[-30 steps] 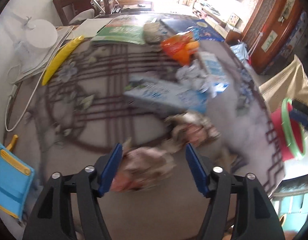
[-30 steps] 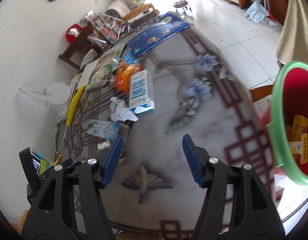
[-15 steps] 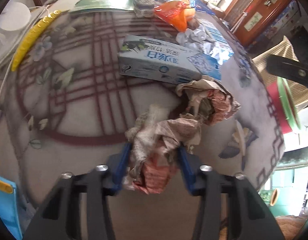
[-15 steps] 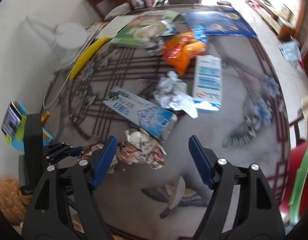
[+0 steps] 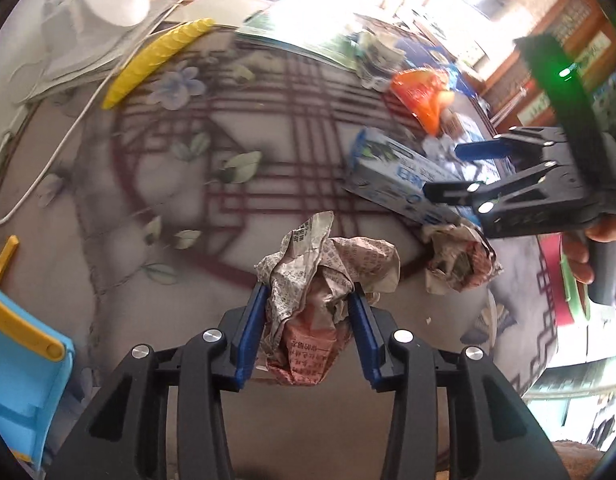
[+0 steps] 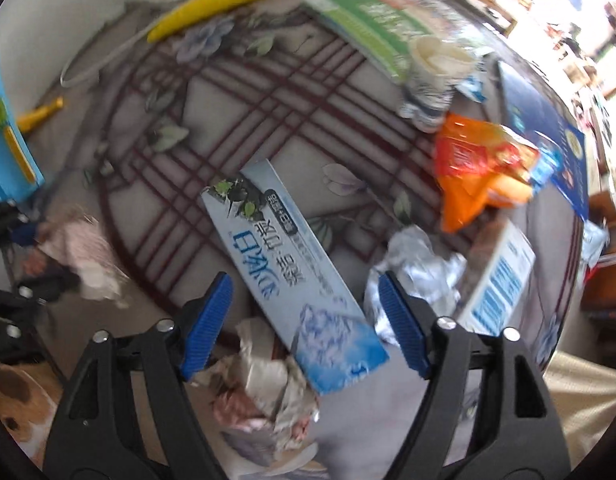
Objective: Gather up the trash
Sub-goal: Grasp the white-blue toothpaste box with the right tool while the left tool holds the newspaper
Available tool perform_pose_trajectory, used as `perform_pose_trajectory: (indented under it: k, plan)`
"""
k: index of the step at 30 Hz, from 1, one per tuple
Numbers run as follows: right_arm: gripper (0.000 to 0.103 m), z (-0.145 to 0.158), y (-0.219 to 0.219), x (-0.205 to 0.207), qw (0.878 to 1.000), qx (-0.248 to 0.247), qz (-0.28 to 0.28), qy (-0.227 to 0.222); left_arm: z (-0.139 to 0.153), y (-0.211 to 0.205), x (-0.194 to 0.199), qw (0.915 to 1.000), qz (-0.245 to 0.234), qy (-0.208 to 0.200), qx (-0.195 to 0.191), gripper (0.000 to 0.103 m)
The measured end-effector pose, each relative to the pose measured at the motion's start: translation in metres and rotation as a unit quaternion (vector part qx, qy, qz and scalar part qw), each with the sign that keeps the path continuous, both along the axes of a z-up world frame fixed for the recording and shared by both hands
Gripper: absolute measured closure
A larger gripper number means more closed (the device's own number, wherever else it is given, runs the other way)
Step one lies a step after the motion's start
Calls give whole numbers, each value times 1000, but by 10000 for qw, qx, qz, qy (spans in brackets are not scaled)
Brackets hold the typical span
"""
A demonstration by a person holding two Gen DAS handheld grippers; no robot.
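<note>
At far left of the left wrist view, a blue plastic item [image 5: 20,364] with yellow trim is lying at the counter [image 5: 156,216] edge, and a yellow ridged strip [image 5: 156,62] is resting farther back.

The left hand-held gripper [image 5: 308,320] is reaching forward over the counter, its blue pads pinching a crumpled newspaper wad [image 5: 323,280] from both sides. The wad is standing roughly upright between the pads; its print is too small to read.

To the right, a second crumpled newspaper wad [image 5: 459,260] is lying on the counter just beside a long toothpaste box [image 5: 399,178].

The right hand-held gripper [image 5: 455,172] is entering from the right edge, held in a hand [image 5: 587,252], with its jaws spread wide and nothing between them.

In the right wrist view, the right hand-held gripper [image 6: 308,320] is hovering over the near end of the toothpaste box [image 6: 292,272]. The box is carrying large Chinese lettering, blurred. Its long axis is running diagonally, from far left to near right. The second newspaper wad [image 6: 264,392] is touching its near end. Right of it are lying crumpled white paper [image 6: 415,276], a blue-and-white carton [image 6: 499,276] and an orange snack bag [image 6: 475,168].
</note>
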State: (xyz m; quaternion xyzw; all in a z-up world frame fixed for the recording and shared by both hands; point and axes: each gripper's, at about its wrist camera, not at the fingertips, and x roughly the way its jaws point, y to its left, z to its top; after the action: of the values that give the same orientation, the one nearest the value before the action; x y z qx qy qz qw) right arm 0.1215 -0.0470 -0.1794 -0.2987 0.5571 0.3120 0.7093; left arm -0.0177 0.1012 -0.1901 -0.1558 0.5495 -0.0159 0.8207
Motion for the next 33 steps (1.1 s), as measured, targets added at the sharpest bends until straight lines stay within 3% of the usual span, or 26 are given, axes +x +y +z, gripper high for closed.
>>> perform_pose_trajectory:
  k: [4, 13, 16, 19, 26, 33]
  plan:
    - [25, -17, 14, 4, 9992, -239, 223, 217, -2, 10, 0, 9999, 132, 9, -75, 64]
    - [26, -33, 21, -7, 9966, -594, 549, 121, -1, 15, 6, 9998, 200, -25, -88, 63]
    - [43, -32, 20, -11, 9973, -551, 492, 13, -1, 15, 8, 9998, 162, -32, -88, 63]
    - [45, -27, 20, -15, 9979, -415, 502, -17, -1, 14, 10, 9998, 139, -25, -105, 63]
    - [48, 23, 6, -20, 9979, 530, -115, -358, 4, 12, 13, 9999, 126, -64, -52, 63]
    - [51, 81, -26, -18, 9811, 1636, -909, -502, 16, 3, 18, 9997, 38, -230, -75, 63]
